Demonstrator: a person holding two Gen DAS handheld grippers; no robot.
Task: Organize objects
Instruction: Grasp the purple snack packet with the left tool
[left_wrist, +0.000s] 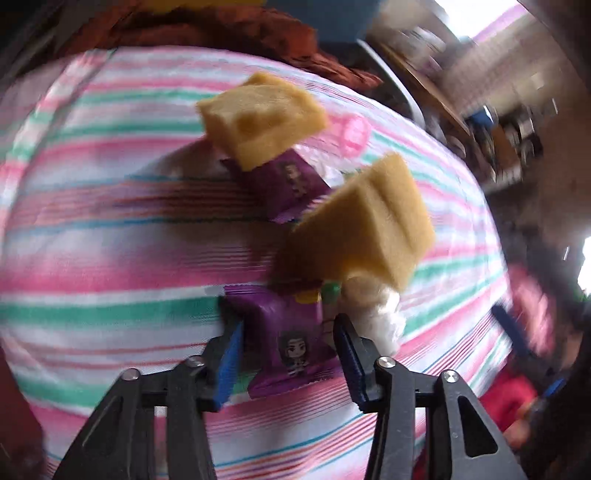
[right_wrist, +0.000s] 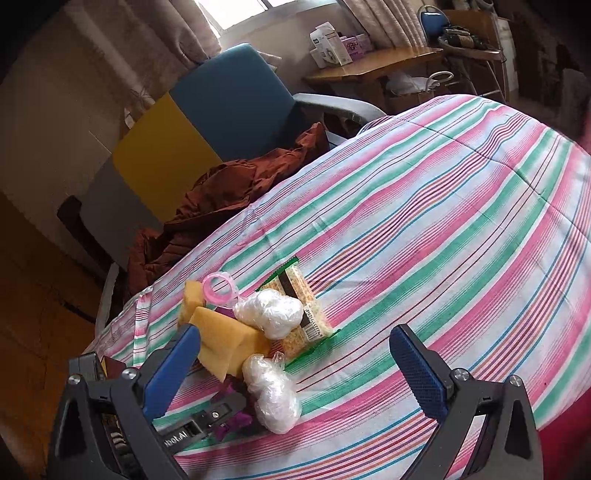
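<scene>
The left gripper (left_wrist: 288, 354) had its blue pads pressed on both sides of a purple snack packet (left_wrist: 291, 332) low in the left wrist frame. A crumpled plastic wad (left_wrist: 380, 314) lay just right of it, and a yellow sponge (left_wrist: 365, 225) crowded in above. A second sponge (left_wrist: 258, 118) sat in the upper centre over another purple packet (left_wrist: 291, 184), with a pink ring (left_wrist: 352, 134) beside it.

The right gripper (right_wrist: 295, 369) hovered with jaws wide apart and nothing between them, above the striped cloth (right_wrist: 443, 221). Left of centre lay a cracker pack (right_wrist: 303, 310) under a plastic bundle (right_wrist: 269, 310).
</scene>
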